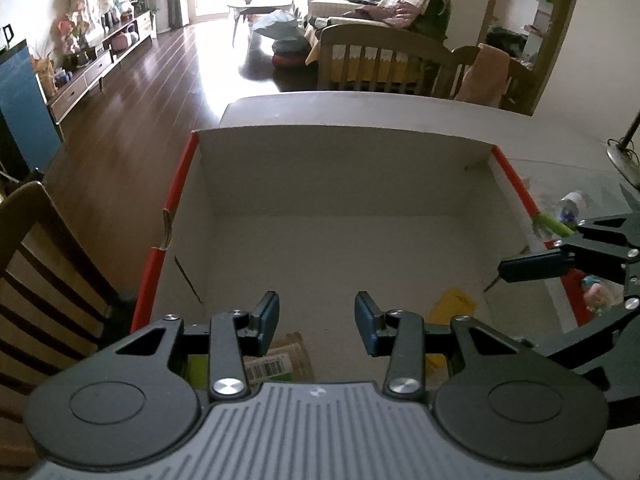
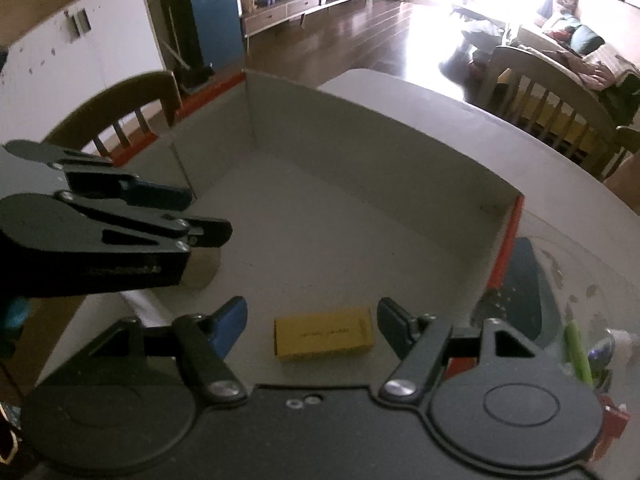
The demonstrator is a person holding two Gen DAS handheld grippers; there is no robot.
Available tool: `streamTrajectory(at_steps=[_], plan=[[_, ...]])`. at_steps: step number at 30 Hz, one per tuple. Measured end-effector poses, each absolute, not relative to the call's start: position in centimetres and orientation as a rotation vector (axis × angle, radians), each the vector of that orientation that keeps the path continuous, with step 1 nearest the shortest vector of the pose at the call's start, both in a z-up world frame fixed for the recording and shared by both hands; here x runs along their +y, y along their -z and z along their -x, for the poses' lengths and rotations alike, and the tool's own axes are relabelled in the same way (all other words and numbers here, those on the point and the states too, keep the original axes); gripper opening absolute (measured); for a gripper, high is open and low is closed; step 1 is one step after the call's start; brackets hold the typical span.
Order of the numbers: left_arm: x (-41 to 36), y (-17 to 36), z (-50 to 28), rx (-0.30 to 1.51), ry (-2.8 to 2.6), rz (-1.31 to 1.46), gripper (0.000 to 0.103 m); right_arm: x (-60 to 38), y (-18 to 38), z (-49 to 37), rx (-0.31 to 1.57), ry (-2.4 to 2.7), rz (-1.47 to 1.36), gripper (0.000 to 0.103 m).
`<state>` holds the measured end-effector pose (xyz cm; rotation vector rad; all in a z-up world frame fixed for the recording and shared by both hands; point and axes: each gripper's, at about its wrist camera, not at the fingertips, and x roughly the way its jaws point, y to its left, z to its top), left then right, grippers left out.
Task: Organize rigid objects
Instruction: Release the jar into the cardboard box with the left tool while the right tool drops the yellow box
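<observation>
The yellow carton [image 2: 324,334] is a small flat rectangular box of matt cardboard. It lies on the floor of the big tray [image 2: 360,152], near the near edge and towards the right wall. A second carton [image 1: 276,360], brown with a white barcode label, lies in the near left part, partly hidden behind the left gripper [image 1: 317,320]. So I count two cartons inside.

The tray is a wide open cardboard box, grey and plain inside and red outside, with four straight upright walls and sharp corners. Its far half is bare floor. It stands on the pale, smooth desk [image 1: 360,110], and the left wall runs close along the left edge of the desk.

The jaws of the left gripper stand apart with a narrow gap and grasp nothing. The right gripper [image 2: 312,320] hangs above the yellow carton with its jaws released and wider than the carton; the pads do not touch it. Both grippers are over the near part of the tray, side by side and near each other.

Outside the right wall, on the desk, lie a thin green stick [image 2: 578,354], a clear plastic bottle [image 1: 570,204] and something red, too blurred to tell. One dark wooden chair [image 1: 40,280] stands just beside the left wall.
</observation>
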<state>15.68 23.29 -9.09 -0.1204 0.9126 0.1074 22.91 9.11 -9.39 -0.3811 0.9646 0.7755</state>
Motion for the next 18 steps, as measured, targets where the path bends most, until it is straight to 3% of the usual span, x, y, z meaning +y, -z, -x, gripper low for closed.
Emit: streamTrajectory(at_steps=[7, 18], plan=[[22.4, 7.4, -14.4, 0.890, -0.094, 0.117, 0.041, 6.7, 6.9, -21.8, 0.914, -0.763, 0.287, 0.072], [20.3, 4.5, -12.6, 0.841, -0.063, 0.104, 0.041, 3.4, 3.7, -19.8, 0.852, -0.765, 0.199, 0.081]])
